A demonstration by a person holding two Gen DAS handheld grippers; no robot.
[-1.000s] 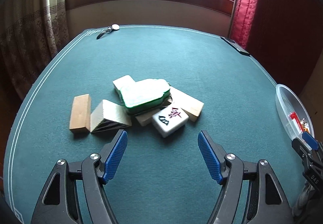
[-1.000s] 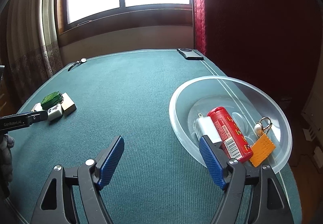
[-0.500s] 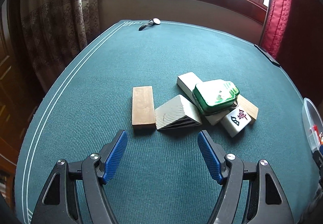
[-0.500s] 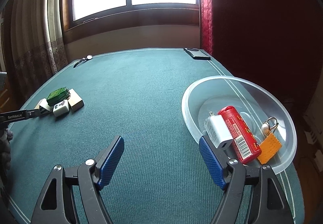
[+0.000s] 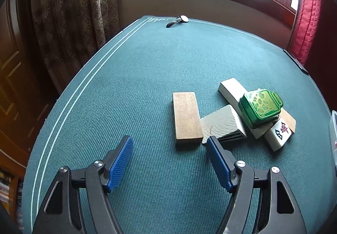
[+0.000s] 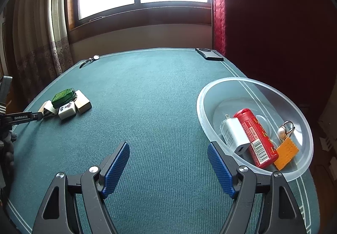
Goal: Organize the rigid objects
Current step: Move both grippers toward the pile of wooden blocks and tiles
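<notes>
Our left gripper [image 5: 168,162] hangs wide open and empty just short of the wooden block [image 5: 185,117], which lies flat on the green table [image 5: 137,78] beside the piled tiles. We judge it light, stiff, easily pinched across its long sides. Our right gripper [image 6: 168,167], equally open, waits beside the clear bowl [image 6: 242,86].

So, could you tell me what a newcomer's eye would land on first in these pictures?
Probably the glossy green tin, perched atop a jumble of wooden blocks and a mahjong tile on the green table, just ahead of the open left gripper. Next, the clear bowl at the table's right edge, holding a red tube, a white charger and an orange tag.
</notes>
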